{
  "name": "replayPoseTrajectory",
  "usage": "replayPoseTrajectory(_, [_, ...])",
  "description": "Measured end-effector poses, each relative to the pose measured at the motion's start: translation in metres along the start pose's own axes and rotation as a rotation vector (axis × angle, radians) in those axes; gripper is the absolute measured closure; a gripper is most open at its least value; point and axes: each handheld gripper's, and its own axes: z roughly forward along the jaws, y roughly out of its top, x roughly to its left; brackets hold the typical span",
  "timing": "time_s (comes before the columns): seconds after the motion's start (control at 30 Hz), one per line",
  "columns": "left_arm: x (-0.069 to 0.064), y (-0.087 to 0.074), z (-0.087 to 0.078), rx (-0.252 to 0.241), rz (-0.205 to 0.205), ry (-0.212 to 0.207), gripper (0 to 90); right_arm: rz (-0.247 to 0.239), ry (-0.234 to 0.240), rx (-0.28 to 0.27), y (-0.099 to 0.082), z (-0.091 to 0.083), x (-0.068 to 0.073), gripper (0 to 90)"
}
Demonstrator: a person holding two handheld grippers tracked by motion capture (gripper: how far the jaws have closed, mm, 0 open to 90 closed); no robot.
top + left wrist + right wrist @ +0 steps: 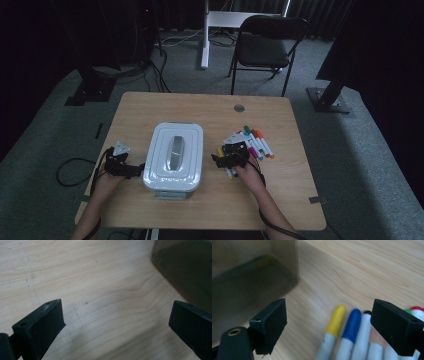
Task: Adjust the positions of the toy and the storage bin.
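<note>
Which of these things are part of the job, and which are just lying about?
In the job: box with its lid on, markers, left claw, right claw, both open.
Lying about: chair, floor cables.

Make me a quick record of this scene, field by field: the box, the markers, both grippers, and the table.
box: white-lidded container with a grey handle on its lid, lid on, at the table's middle
markers: a loose row of colour-capped pens lying flat, to the right of the box
left gripper: open, empty, low beside the box's left side
right gripper: open, empty, over the yellow marker and blue marker
table: light wood top
</note>
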Motion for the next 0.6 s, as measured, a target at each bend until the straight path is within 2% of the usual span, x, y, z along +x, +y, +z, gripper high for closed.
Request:
replayPoseTrajectory(0.23, [0.001,0.010,0.004,-0.008,0.004,-0.011,0.4,-0.011,0.002,0.008,0.015,0.017,0.005,13.3])
replayPoseTrajectory(0.3, [0.000,0.014,0.005,-0.012,0.007,-0.018,0.4,-0.023,-0.011,0.014,0.018,0.022,0.007,13.4])
replayPoseTrajectory(0.5, [-0.002,0.022,0.008,-0.019,0.021,-0.030,0.4,0.004,0.004,0.001,0.022,0.031,0.007,13.5])
replayPoseTrajectory(0.6, [-0.006,0.024,0.008,-0.029,0.025,-0.047,0.4,-0.011,0.007,0.008,0.025,0.034,0.011,13.6])
